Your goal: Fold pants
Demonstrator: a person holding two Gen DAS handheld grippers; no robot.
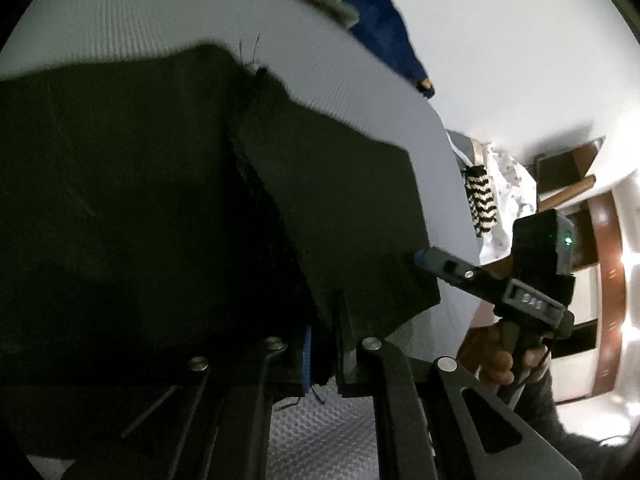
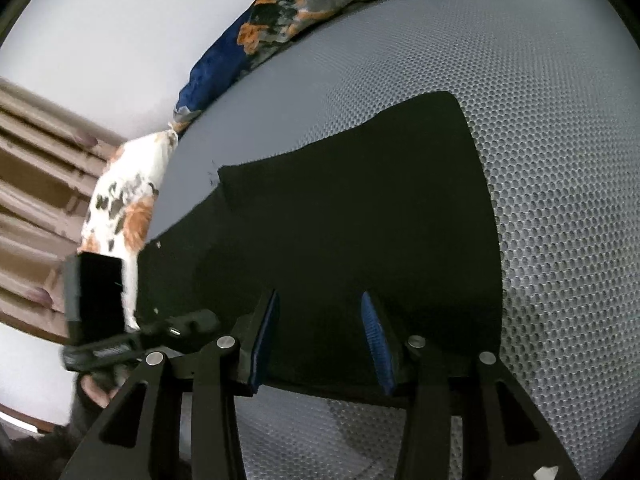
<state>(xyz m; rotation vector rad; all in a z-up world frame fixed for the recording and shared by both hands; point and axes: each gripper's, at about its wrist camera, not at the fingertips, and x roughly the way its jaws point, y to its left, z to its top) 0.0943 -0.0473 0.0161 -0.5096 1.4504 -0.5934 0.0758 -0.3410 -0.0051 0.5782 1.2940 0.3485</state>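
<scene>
Two tongs are on the black pants (image 2: 360, 216), which lie flat on the grey mesh bed (image 2: 560, 160), reaching its near edge. My left tongs (image 1: 320, 360) are clamped tight on the hem at that near edge. My right tongs (image 2: 320, 336) stand partly open, blue pads either side of the cloth, and whether they pinch it I cannot tell.

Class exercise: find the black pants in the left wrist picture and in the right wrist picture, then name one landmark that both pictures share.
Left wrist view: the black pants fill the left and centre, reaching down to the closed left gripper.
Right wrist view: the pants lie across the centre, their near edge between the right gripper fingers.
Shared landmark: the blue flowered cloth at the far edge of the grey mesh surface.
</scene>
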